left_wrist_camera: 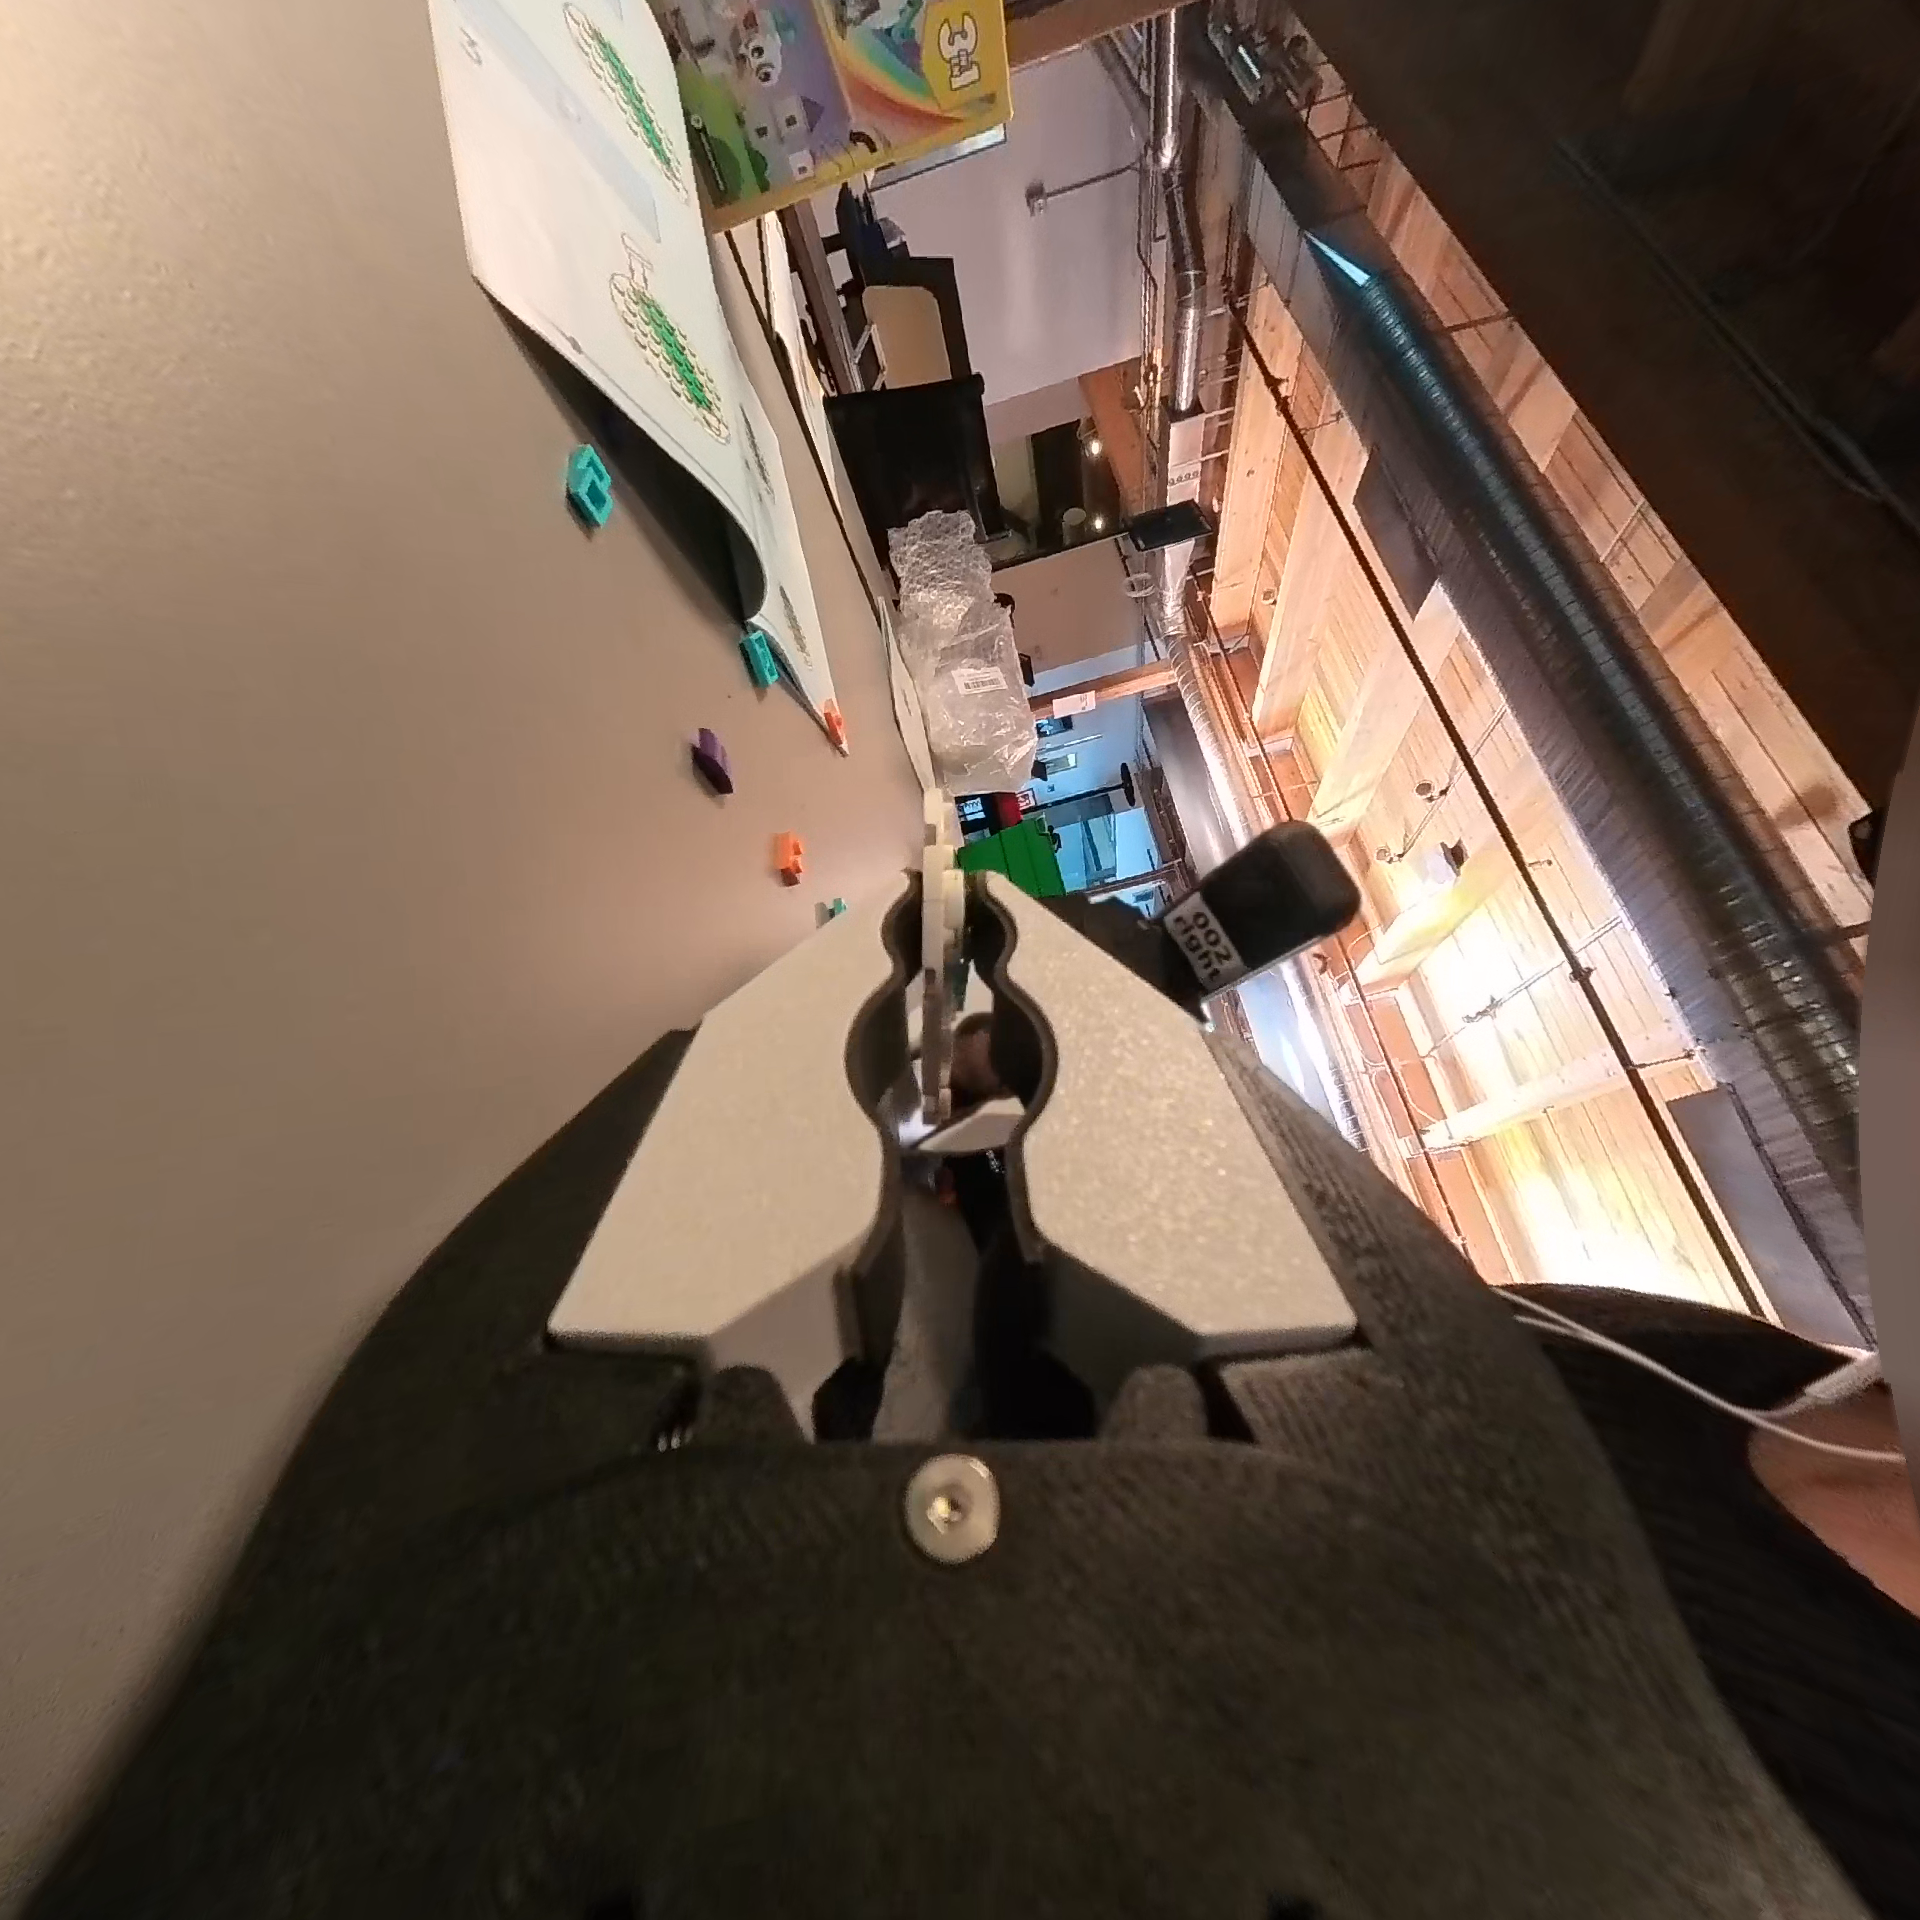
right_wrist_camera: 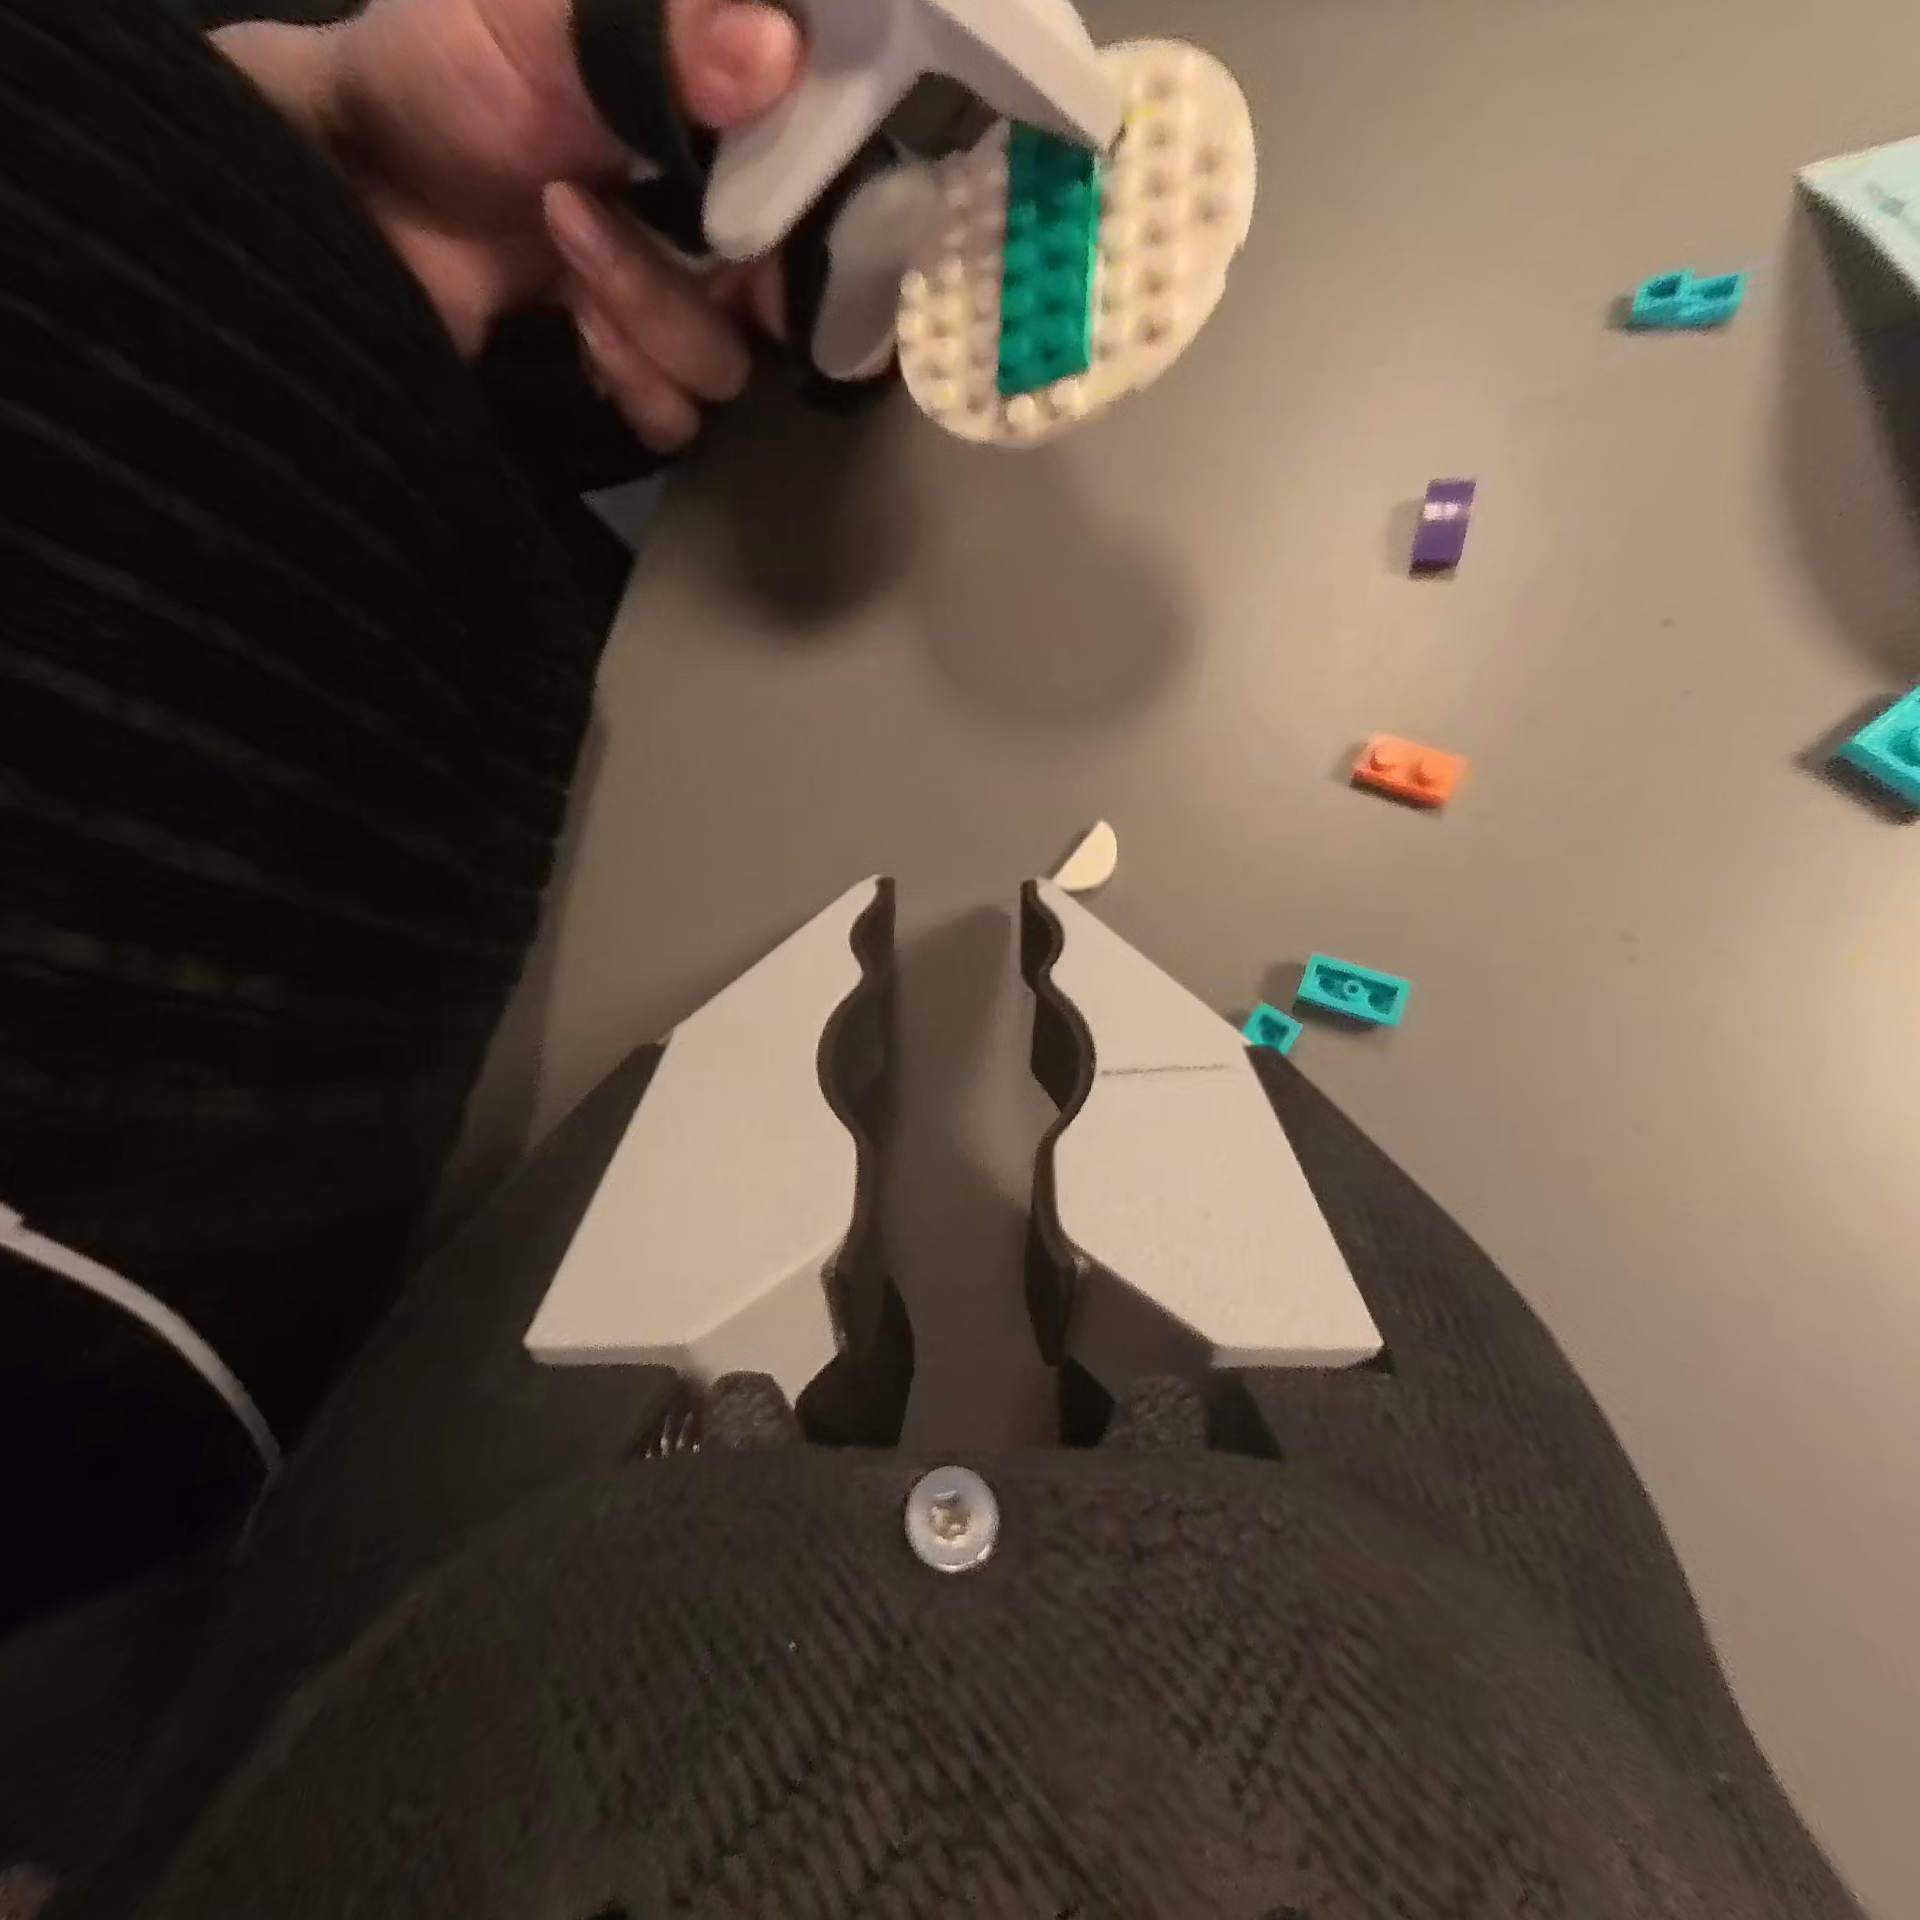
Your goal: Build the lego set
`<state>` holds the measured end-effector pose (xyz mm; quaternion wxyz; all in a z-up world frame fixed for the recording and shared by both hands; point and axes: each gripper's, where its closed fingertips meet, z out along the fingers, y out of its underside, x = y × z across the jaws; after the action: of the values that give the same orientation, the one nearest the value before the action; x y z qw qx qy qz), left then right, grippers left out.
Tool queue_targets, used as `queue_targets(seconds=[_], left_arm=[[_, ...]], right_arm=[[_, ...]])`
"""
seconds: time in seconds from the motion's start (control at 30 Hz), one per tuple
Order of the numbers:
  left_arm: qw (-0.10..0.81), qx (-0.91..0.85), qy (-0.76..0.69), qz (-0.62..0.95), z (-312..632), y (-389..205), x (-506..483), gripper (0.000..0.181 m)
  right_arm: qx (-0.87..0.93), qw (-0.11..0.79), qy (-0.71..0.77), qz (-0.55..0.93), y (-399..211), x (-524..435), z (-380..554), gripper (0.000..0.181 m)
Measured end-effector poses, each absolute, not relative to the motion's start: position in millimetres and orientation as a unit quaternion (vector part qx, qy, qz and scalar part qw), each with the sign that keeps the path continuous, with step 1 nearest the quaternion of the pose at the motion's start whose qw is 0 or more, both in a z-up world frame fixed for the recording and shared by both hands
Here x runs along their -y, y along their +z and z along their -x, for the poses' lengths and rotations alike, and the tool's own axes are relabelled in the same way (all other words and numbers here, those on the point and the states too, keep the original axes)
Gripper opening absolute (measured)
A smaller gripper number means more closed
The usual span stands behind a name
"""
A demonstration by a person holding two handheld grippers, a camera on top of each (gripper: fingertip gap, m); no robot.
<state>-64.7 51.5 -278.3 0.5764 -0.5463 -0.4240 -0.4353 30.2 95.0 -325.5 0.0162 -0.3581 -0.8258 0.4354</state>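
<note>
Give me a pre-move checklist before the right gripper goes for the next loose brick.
1. Left gripper shut on the white round plate: ok.
2. Green brick seated on that plate: ok, though the view is blurred.
3. Plate lifted off the table: ok, its shadow lies below it.
4. Right gripper open and empty: ok.
5. Loose pieces within view, orange plate, teal plate, purple tile: ok, all lying apart.
6. Which piece the instruction booklet calls for next: cannot tell.
</note>
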Motion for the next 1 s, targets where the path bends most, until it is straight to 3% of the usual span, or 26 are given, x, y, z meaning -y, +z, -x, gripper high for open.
queue_targets(seconds=[0.2,0.4,0.67,1.0], left_arm=[[0.570,0.427,-0.442,0.546,63,-280,-52,0.007],[0.569,0.430,-0.440,0.546,64,-281,-51,0.007],[0.564,0.435,-0.442,0.546,63,-283,-52,0.007],[0.561,0.487,-0.455,0.490,62,-284,-54,0.007]], right_arm=[[0.838,0.072,0.423,0.337,-332,-105,-15,0.031],[0.844,0.010,0.445,0.299,-327,-87,-35,0.029],[0.849,0.102,0.436,0.279,-327,-96,-13,0.029],[0.870,0.118,0.400,0.262,-335,-95,-10,0.014]])
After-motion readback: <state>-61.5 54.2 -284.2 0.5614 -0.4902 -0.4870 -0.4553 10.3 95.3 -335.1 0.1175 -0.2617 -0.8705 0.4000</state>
